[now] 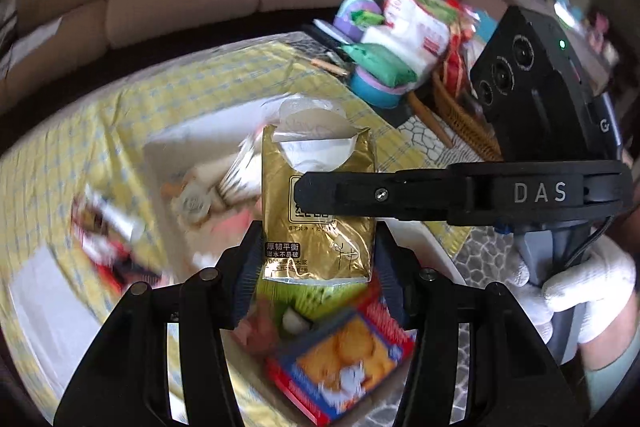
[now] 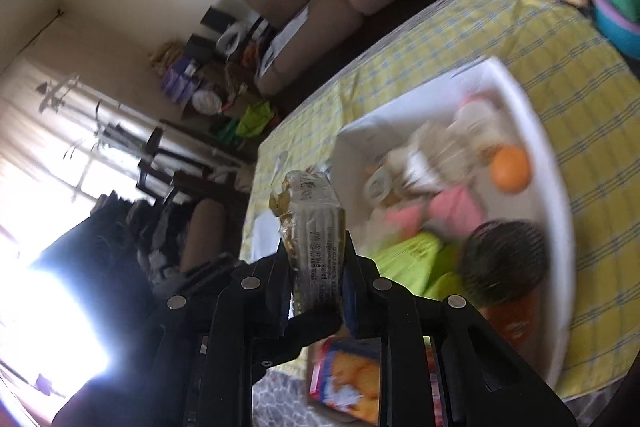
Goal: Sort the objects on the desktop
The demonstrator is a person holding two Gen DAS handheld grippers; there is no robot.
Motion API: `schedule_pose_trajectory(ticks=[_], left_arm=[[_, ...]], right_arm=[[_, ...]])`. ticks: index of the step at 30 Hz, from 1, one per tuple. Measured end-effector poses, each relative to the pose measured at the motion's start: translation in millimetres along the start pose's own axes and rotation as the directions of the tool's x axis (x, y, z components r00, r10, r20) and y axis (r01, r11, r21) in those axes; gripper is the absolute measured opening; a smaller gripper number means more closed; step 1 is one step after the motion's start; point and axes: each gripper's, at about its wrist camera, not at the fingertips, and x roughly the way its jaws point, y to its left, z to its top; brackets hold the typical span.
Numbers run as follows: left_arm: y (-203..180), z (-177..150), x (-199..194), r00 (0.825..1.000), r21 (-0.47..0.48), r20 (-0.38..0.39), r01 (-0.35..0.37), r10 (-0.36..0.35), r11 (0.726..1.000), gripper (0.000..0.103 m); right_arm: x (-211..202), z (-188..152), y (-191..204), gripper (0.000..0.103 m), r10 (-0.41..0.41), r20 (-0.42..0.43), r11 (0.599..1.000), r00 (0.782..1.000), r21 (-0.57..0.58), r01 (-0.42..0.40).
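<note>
- Left wrist view: my left claw (image 1: 316,259) pinches the gold tissue pack (image 1: 318,203), held up above the white bin (image 1: 168,163) on the surface (image 1: 100,131). My right claw (image 1: 320,193) reaches across it, apparently gripping its edge. A cookie box (image 1: 344,359) lies below, outside the bin.
- Right wrist view: the right claw (image 2: 316,291) is pressed on the pack's (image 2: 312,227) edge. The bin (image 2: 556,227) already holds several items; I judge sorting partly done, pack and cookie box (image 2: 352,379) left.
</note>
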Motion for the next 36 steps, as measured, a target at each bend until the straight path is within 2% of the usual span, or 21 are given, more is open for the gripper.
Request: schedule_pose_trajectory(ticks=[4, 8, 10, 12, 15, 19, 24, 27, 29, 31, 33, 35, 36], left_arm=[[-14.6, 19.9, 33.0, 0.995, 0.091, -0.091, -0.019, 0.028, 0.996, 0.050], [-8.9, 22.1, 57.6, 0.992, 0.050, -0.126, -0.025, 0.031, 0.998, 0.049], [-3.3, 18.5, 65.6, 0.990, 0.016, -0.137, -0.020, 0.022, 1.000, 0.053], [0.7, 15.6, 74.5, 0.988, 0.001, -0.147, -0.038, 0.037, 0.999, 0.070], [7.8, 9.9, 74.6, 0.988, -0.019, -0.153, -0.029, 0.026, 0.999, 0.083], [18.9, 5.5, 51.9, 0.993, -0.052, -0.113, 0.011, -0.016, 0.999, 0.084], [42.8, 0.7, 13.8, 0.998, -0.120, -0.042, 0.032, -0.037, 0.992, 0.086], [53.1, -7.2, -0.8, 0.999, -0.126, -0.035, 0.023, -0.028, 0.992, 0.087], [58.1, -14.3, -6.6, 0.999, -0.129, -0.040, 0.023, -0.028, 0.991, 0.087], [62.9, -21.4, -8.7, 0.999, -0.131, -0.046, 0.018, -0.024, 0.991, 0.087], [65.6, -27.7, -10.7, 0.998, -0.135, -0.052, 0.017, -0.025, 0.991, 0.087], [67.3, -33.2, -11.9, 0.998, -0.142, -0.055, 0.024, -0.032, 0.990, 0.087], [67.8, -35.8, -13.1, 0.998, -0.145, -0.054, 0.026, -0.034, 0.989, 0.087]], right_arm=[[-3.4, 10.2, -26.4, 0.020, -0.034, 0.001, 0.998, 0.999, 0.049, 0.034], [9.2, 20.1, -40.5, 0.020, -0.078, -0.033, 0.996, 0.996, 0.036, 0.079], [18.0, 24.5, -45.2, 0.020, -0.100, -0.056, 0.995, 0.993, 0.020, 0.101], [29.5, 27.1, -49.4, 0.020, -0.134, -0.094, 0.991, 0.986, -0.001, 0.135], [40.1, 28.4, -55.3, 0.020, -0.182, -0.137, 0.983, 0.974, -0.038, 0.178], [44.3, 28.4, -60.8, 0.020, -0.207, -0.174, 0.978, 0.963, -0.074, 0.197], [53.0, 31.8, -51.0, 0.020, -0.328, -0.210, 0.936, 0.921, -0.206, 0.286], [57.1, 38.8, -45.8, 0.020, -0.418, -0.232, 0.890, 0.878, -0.300, 0.344], [64.4, 37.8, -44.7, 0.024, -0.417, -0.283, 0.890, 0.864, -0.319, 0.325], [69.4, 35.1, -39.2, 0.029, -0.491, -0.268, 0.847, 0.829, -0.367, 0.384], [67.3, 32.4, -36.7, 0.029, -0.499, -0.260, 0.845, 0.827, -0.359, 0.397], [59.4, 34.9, -35.2, 0.031, -0.528, -0.228, 0.832, 0.818, -0.330, 0.446], [51.1, 37.4, -32.9, 0.032, -0.531, -0.196, 0.832, 0.824, -0.305, 0.464]])
